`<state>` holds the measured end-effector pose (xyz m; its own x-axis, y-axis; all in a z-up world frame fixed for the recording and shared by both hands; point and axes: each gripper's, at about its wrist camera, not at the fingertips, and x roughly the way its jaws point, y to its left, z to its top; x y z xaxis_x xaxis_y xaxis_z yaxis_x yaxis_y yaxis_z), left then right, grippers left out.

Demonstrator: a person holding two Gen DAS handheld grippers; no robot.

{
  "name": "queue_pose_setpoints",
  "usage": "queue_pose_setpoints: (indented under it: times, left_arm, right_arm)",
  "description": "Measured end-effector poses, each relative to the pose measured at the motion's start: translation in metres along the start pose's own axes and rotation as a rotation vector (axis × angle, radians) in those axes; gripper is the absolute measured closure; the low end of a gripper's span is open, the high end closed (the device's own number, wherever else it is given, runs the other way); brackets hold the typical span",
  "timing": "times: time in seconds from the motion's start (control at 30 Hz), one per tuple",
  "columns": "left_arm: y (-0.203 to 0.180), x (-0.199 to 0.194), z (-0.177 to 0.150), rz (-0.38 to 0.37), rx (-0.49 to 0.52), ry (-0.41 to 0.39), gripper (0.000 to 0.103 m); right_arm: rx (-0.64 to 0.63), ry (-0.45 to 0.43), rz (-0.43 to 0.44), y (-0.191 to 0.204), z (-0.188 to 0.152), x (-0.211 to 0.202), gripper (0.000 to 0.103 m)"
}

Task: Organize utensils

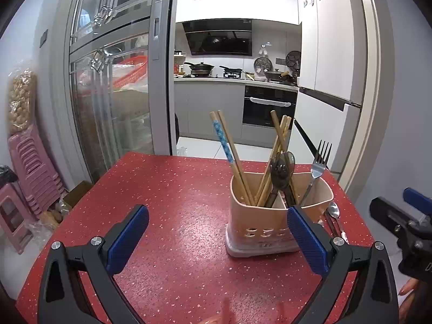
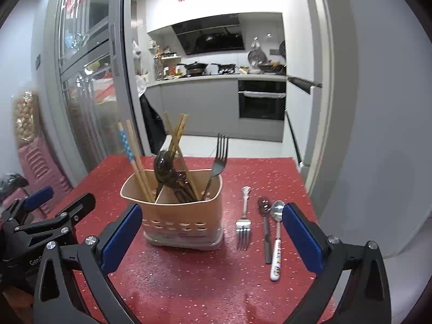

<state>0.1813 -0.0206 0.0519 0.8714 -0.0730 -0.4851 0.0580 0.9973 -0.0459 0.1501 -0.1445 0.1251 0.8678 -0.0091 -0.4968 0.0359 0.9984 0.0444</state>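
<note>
Sorting looks partly done: chopsticks [image 2: 137,162], dark spoons [image 2: 164,167] and one fork [image 2: 218,159] already stand in the pink caddy [image 2: 181,216], while a second fork [image 2: 243,224], a dark spoon [image 2: 266,226] and a steel spoon [image 2: 276,232] lie on the red table [image 2: 189,283] just ahead of the right gripper [image 2: 213,237], between its fingers. Both it and the left gripper [image 1: 218,240] gape wide, holding nothing, so the next move probably calls for lowering the right one onto a thin, flat handle. The caddy's inner dividers are mostly hidden.

right gripper [image 1: 405,224]: mostly cut off by the right edge in the left wrist view, can't tell how its jaws sit there
spoon [image 1: 334,210]: half hidden behind the holder [image 1: 259,232]
chopsticks [image 2: 140,172]: lower ends buried inside the holder
</note>
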Motion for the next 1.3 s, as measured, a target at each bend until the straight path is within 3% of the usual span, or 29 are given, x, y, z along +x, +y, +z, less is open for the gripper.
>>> queue_pose_setpoints:
  times: [0.2,1.3]
  left_arm:
    - [0.001,-0.008,0.0,0.038,0.002,-0.019,0.0]
    - [-0.003,-0.011,0.0,0.036,0.02,-0.015,0.0]
  right_arm:
    - [0.012,-0.013,-0.035,-0.002,0.001,-0.006,0.0]
    - [0.03,-0.011,-0.07,-0.007,0.006,-0.01,0.0]
